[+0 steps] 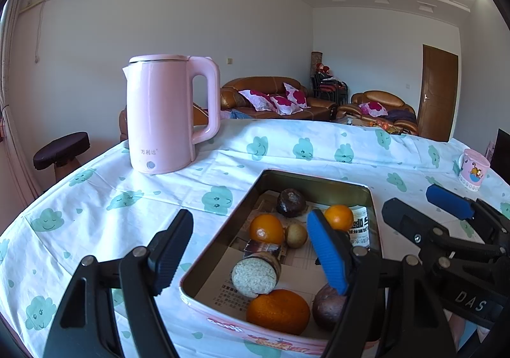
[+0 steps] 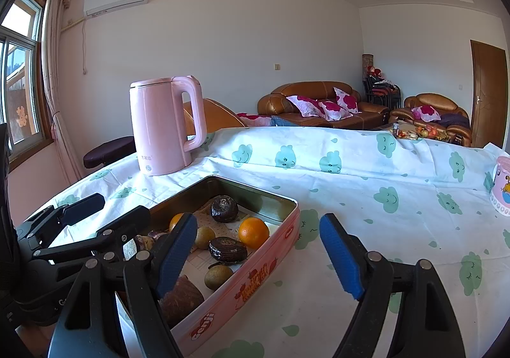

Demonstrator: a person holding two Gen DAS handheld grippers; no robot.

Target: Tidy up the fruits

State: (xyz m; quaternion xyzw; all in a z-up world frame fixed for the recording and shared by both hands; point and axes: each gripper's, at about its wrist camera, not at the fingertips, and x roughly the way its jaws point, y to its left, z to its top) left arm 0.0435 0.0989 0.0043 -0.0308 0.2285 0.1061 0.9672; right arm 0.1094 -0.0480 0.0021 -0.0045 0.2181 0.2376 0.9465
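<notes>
Both your tools are empty and spread wide. The left gripper (image 1: 251, 259) hangs over the near end of the tin (image 1: 223, 230), at the lower middle of the left wrist frame; the right gripper (image 2: 258, 257) straddles the tin's right wall in the lower middle of its own frame, one finger over the fruit, the other over the tablecloth (image 2: 382, 230).

The fruit looks gathered in the tin already — so the step in hand, as I judge it, is tidying or picking within the box. Nearest you in the left view lie a large orange (image 1: 278, 310) and a dark round fruit (image 1: 328, 307) part-hidden behind your blue pad. Go for one piece at a time: come straight down, fingers either side of the widest part, and close gently, since round fruit will likely roll off a skewed pinch. The cut taro piece (image 1: 256, 273) sits just behind, its pale cut face turned toward you and to the lower left.

Farther in lie two smaller oranges (image 1: 266, 229), a small brownish fruit (image 1: 295, 235) between them, and a dark wrinkled one (image 1: 290, 202) at the far end.

The tin's long axis runs from lower centre up and slightly right, away from you. Past it, upper left, stands a pink kettle (image 1: 162, 115) — well apart.
</notes>
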